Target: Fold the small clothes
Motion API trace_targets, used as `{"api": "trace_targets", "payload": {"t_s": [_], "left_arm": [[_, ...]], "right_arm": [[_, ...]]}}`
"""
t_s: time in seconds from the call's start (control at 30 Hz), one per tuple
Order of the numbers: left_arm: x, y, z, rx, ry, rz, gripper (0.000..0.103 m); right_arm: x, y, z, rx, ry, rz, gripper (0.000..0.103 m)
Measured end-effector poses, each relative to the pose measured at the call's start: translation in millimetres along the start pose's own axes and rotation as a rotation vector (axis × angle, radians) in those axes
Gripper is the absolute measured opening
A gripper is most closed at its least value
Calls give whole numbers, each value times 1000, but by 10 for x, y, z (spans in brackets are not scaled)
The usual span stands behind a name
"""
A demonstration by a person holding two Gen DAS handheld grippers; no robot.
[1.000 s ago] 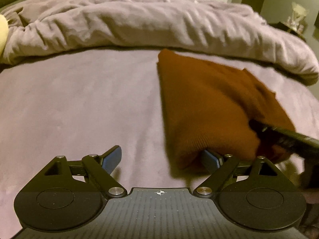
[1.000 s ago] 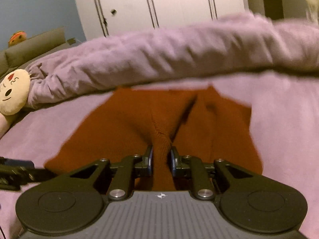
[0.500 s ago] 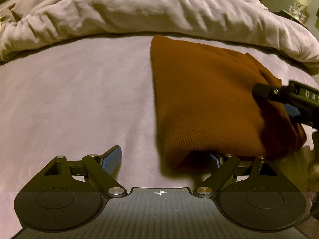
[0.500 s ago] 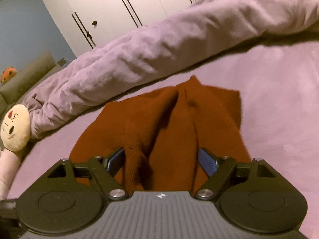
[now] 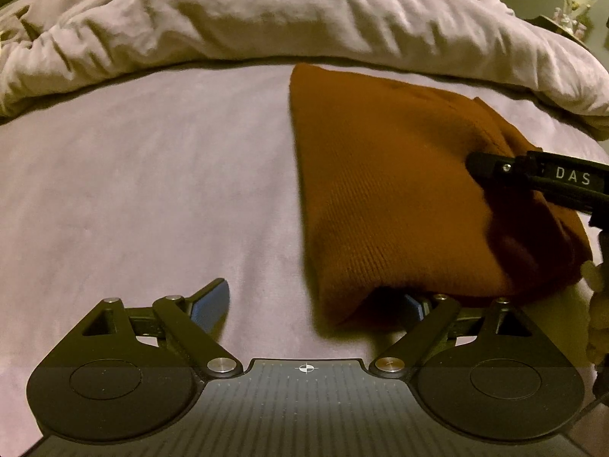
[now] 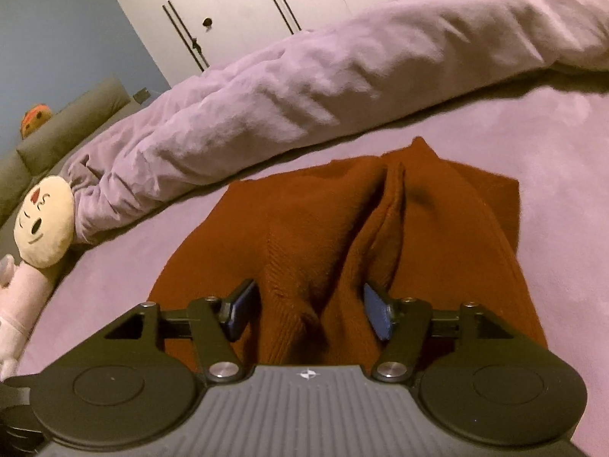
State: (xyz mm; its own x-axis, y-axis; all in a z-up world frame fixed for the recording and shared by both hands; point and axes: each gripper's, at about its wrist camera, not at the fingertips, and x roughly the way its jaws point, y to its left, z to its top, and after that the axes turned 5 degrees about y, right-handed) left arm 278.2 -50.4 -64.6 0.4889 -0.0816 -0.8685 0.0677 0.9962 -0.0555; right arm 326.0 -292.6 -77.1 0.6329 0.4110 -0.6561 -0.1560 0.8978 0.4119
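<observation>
A rust-brown knit garment (image 5: 396,190) lies folded on the lilac bed sheet (image 5: 152,198). My left gripper (image 5: 314,299) rests open at its near left corner; the right finger is tucked under the garment's edge and the left finger (image 5: 213,301) lies on bare sheet. In the right wrist view the garment (image 6: 316,228) has a raised ridge running away from me. My right gripper (image 6: 308,299) straddles that ridge, its jaws closing with the fabric loose between them. A black finger (image 5: 495,163) of it shows over the garment's right side.
A rumpled lilac duvet (image 5: 285,19) is heaped across the far side of the bed. A round-faced plush doll (image 6: 43,224) lies at the left by the duvet's end. White wardrobe doors (image 6: 236,11) stand behind. A bedside stand (image 5: 567,19) sits far right.
My right gripper let go of the pinched ridge, spread wide, then narrowed again around it, while it drew back a little. The left gripper stayed open at the corner.
</observation>
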Motion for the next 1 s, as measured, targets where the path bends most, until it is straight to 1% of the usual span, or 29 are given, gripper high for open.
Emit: {"api": "trace_targets", "payload": {"t_s": [0.03,0.07,0.1,0.23,0.37,0.4,0.43,0.47,0.5,0.53,0.57,0.6,0.63,0.67,0.73,0.8,0.83,0.93,1.0], "left_arm": [[-2,-2,1,2,0,2,93],[-2,-4,3,2,0,5,93],[-4,-7,4,1,2,6,93],[-32,-23,-5,6,-4,18,93],[-114,-8,5,14,-19,28,93],[-143,-3,12,14,-29,28,93],[-172,-8,16,15,-38,27,93],[-197,-12,24,16,-45,25,93],[-210,-17,27,17,-48,21,93],[-204,-23,29,21,-47,18,93],[-189,-27,22,23,-43,17,93],[-173,-23,8,25,-38,17,93],[-154,-16,-2,25,-33,18,93],[-136,-5,-20,23,-28,18,93],[-104,4,-38,23,-16,19,93],[-92,10,-50,28,-12,22,93],[-100,20,-56,32,-12,21,93],[-183,96,-103,45,-19,27,93],[-256,187,-137,34,-32,28,94]], "right_arm": [[-22,30,3,-23,-8,-10,36],[-43,60,5,-47,-14,-22,30],[-64,102,5,-76,-18,-41,27],[-145,268,5,-177,-48,-107,21],[-337,408,63,-266,-142,-157,14],[-415,440,86,-295,-175,-173,10],[-480,464,100,-321,-205,-188,3],[-538,477,117,-339,-226,-204,4],[-588,470,124,-351,-243,-221,0],[-623,435,128,-358,-255,-244,0],[-615,373,137,-361,-231,-259,0],[-579,306,140,-353,-188,-274,0],[-551,223,119,-326,-152,-288,2],[-549,144,89,-294,-126,-278,3],[-581,9,7,-226,-88,-219,16],[-614,-50,-69,-185,-75,-184,59],[-632,-69,-106,-167,-76,-165,65],[-655,-107,-145,-112,-77,-125,65],[-708,-161,-149,-61,-92,-92,66]]}}
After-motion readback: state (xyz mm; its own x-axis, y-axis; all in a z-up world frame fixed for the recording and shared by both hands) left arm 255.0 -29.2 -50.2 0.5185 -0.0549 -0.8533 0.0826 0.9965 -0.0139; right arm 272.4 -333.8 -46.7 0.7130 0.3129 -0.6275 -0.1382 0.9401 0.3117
